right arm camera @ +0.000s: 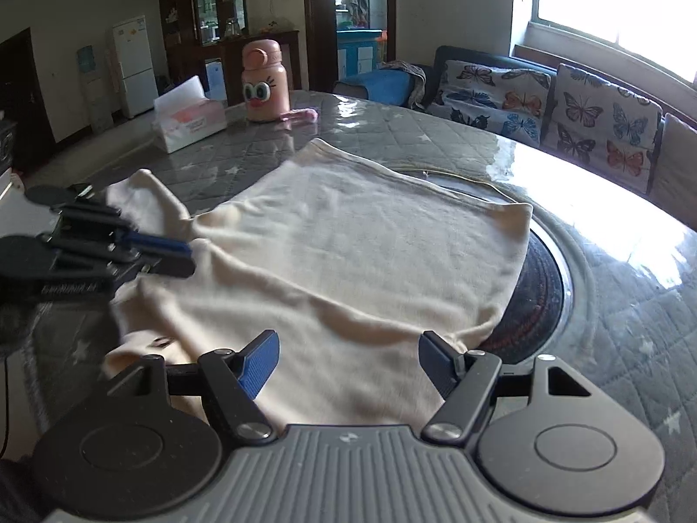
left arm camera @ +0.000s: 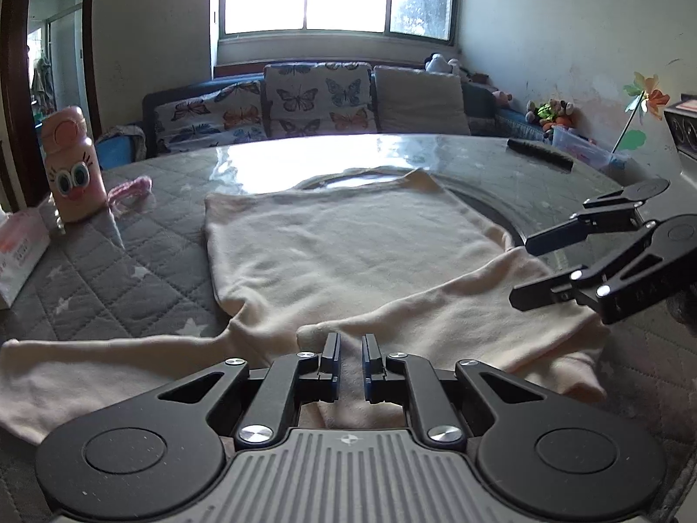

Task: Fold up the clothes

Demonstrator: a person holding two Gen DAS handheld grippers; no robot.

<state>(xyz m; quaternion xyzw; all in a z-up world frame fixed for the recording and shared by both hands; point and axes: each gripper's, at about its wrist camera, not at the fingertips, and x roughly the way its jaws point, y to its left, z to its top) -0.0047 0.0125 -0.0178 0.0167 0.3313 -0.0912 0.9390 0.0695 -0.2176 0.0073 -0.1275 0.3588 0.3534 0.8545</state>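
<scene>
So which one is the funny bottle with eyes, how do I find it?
Start at the big quilted table with the cream top spread on it. Look past the top's far corner, beside the tissue box. The bottle is pink, upright, with cartoon eyes.

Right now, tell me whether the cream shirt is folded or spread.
Partly folded: the cream shirt lies flat on the table, one sleeve laid across it.

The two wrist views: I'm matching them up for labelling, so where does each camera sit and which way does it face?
Left wrist: on the left gripper, looking across the cream shirt toward the sofa and window; the right gripper shows at right.
Right wrist: on the right gripper, looking across the shirt toward the pink bottle; the left gripper shows at left.
Shared: shirt, bottle, sofa, table.
</scene>
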